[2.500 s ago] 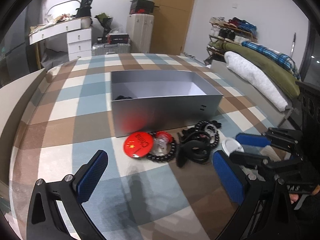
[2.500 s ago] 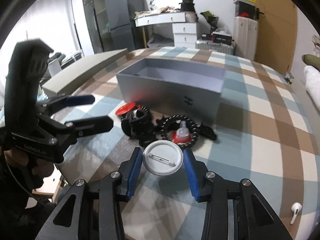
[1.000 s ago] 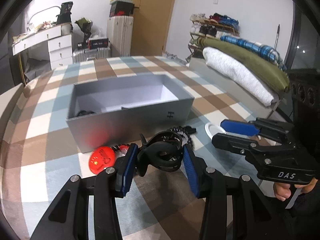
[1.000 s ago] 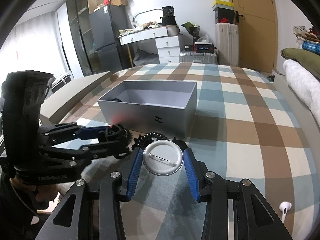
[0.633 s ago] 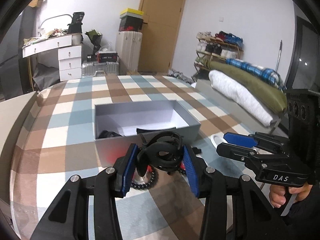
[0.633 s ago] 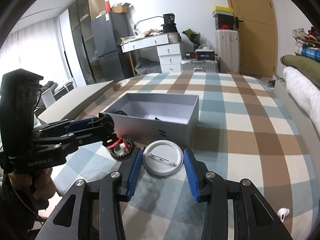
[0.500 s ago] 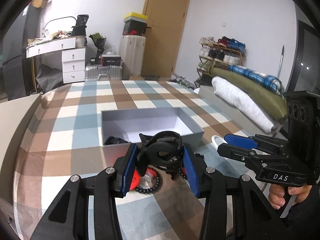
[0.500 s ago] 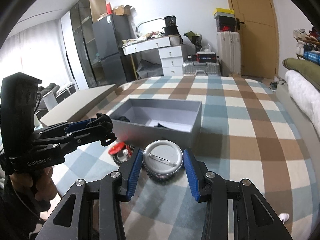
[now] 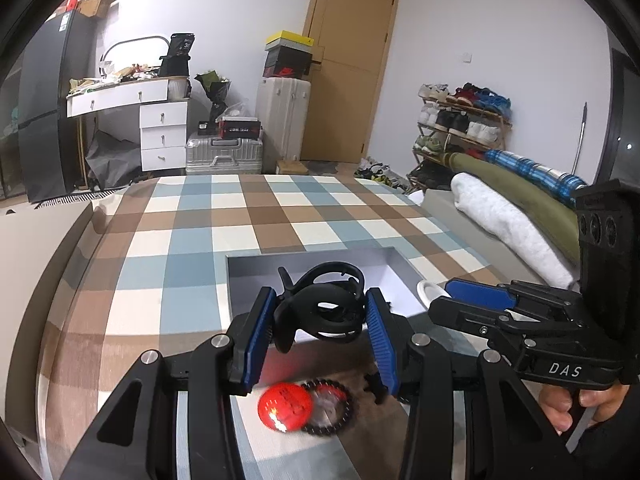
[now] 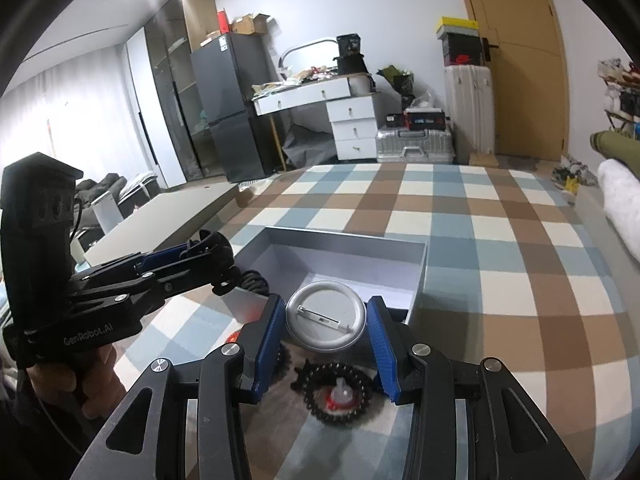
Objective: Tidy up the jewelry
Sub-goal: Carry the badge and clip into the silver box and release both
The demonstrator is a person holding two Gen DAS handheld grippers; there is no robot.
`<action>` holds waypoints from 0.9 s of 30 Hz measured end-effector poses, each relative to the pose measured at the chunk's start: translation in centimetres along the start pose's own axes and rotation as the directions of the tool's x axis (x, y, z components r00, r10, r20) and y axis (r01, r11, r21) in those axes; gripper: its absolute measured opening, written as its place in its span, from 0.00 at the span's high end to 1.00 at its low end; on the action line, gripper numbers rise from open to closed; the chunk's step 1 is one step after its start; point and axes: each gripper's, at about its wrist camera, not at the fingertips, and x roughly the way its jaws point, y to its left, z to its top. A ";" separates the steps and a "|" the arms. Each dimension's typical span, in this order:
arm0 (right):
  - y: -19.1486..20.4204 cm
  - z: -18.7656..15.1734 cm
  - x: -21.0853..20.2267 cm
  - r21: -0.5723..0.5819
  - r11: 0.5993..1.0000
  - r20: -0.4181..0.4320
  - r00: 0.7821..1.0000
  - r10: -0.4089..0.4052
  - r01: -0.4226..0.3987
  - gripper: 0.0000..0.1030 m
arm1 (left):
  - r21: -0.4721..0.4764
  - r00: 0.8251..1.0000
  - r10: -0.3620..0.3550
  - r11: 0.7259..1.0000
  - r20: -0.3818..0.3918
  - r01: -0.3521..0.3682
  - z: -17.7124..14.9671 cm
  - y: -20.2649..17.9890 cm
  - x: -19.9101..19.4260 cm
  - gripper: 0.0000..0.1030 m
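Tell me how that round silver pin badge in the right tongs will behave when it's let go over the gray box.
The badge looks like thin stamped metal, so probably stiff and light. The right tongs hold it only by its rim, so it may slip or swivel. Dropped into the box, its round edge could let it roll briefly, then settle flat.

Two grippers: left gripper (image 9: 320,330), right gripper (image 10: 326,334). One grey box (image 10: 416,280). Two pin badges: silver badge (image 10: 326,322), red badge (image 9: 284,404). One black clip (image 9: 320,308). Beaded bracelets: at least one (image 10: 336,394), possibly two; motion blur limits the count.
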 end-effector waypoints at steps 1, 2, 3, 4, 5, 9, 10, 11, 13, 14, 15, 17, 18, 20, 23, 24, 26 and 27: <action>-0.3 0.2 0.5 0.009 1.000 -0.004 1.000 -0.002 0.002 0.60 | -0.001 1.000 0.007 1.000 -0.004 -0.007 0.1 0.1 0.3 0.62; -0.5 0.3 0.8 0.017 1.000 -0.009 1.000 -0.006 0.006 0.60 | -0.002 1.000 0.014 1.000 -0.013 -0.014 0.2 0.3 0.9 0.62; -0.7 0.5 1.3 0.026 1.000 -0.015 1.000 -0.003 0.003 0.60 | -0.004 1.000 0.021 1.000 -0.012 -0.021 0.4 0.5 1.3 0.62; -0.9 0.7 1.7 0.033 0.999 -0.020 1.000 -0.004 0.005 0.60 | -0.004 1.000 0.025 1.000 -0.015 -0.025 0.5 0.5 1.4 0.62; -1.0 0.8 2.1 0.034 0.999 -0.022 1.000 -0.014 0.015 0.60 | -0.003 0.999 0.026 1.000 -0.027 -0.026 0.7 0.7 2.1 0.62; -0.9 1.2 3.9 0.021 1.000 -0.053 0.998 -0.019 0.020 0.60 | -0.004 0.997 0.053 0.999 -0.059 -0.054 0.9 1.1 3.6 0.62; -1.0 1.2 4.3 0.020 1.000 -0.058 0.998 -0.022 0.023 0.60 | -0.002 0.996 0.055 0.998 -0.065 -0.055 0.8 1.0 3.6 0.62; -1.0 1.1 4.7 0.020 0.999 -0.068 0.997 -0.023 0.025 0.60 | 0.004 0.995 0.060 0.998 -0.077 -0.060 0.6 1.0 3.8 0.62; -1.2 0.9 5.2 0.024 0.999 -0.081 0.996 -0.026 0.028 0.60 | 0.013 0.994 0.071 0.997 -0.085 -0.070 0.3 0.8 3.8 0.62; -1.2 0.9 5.2 0.021 0.999 -0.081 0.996 -0.026 0.028 0.60 | 0.019 0.993 0.071 0.997 -0.091 -0.069 0.2 0.8 3.8 0.62; -1.1 0.8 5.2 0.012 0.999 -0.077 0.996 -0.033 0.034 0.60 | 0.026 0.993 0.067 0.998 -0.097 -0.064 -0.1 0.7 3.7 0.61; -0.9 0.8 5.1 0.010 0.999 -0.080 0.996 -0.032 0.033 0.60 | 0.032 0.993 0.057 0.998 -0.108 -0.054 -0.1 0.5 3.8 0.61; -0.9 0.9 5.2 0.010 0.999 -0.083 0.996 -0.029 0.030 0.59 | 0.033 0.992 0.057 0.998 -0.111 -0.053 -0.2 0.4 3.7 0.61; -0.7 0.9 5.2 -0.001 1.000 -0.090 0.996 -0.023 0.024 0.59 | 0.037 0.992 0.058 0.998 -0.115 -0.054 -0.1 0.3 3.7 0.61; -0.3 0.9 4.6 -0.030 0.999 -0.077 0.997 -0.021 0.018 0.53 | 0.045 0.985 0.057 0.998 -0.161 -0.050 -0.1 0.0 3.6 0.51; -0.2 0.9 4.0 -0.039 0.999 -0.063 0.997 -0.035 0.033 0.49 | 0.053 0.984 0.052 0.998 -0.168 -0.044 -0.2 -0.2 3.4 0.44; -0.1 0.7 2.6 -0.052 0.998 -0.033 0.998 -0.045 0.043 0.38 | 0.065 0.986 0.060 0.997 -0.154 -0.050 -0.2 -0.4 2.6 0.29; -0.2 0.5 1.9 -0.054 0.997 -0.024 0.998 -0.055 0.053 0.31 | 0.073 0.989 0.046 0.997 -0.139 -0.036 -0.4 -0.6 1.6 0.20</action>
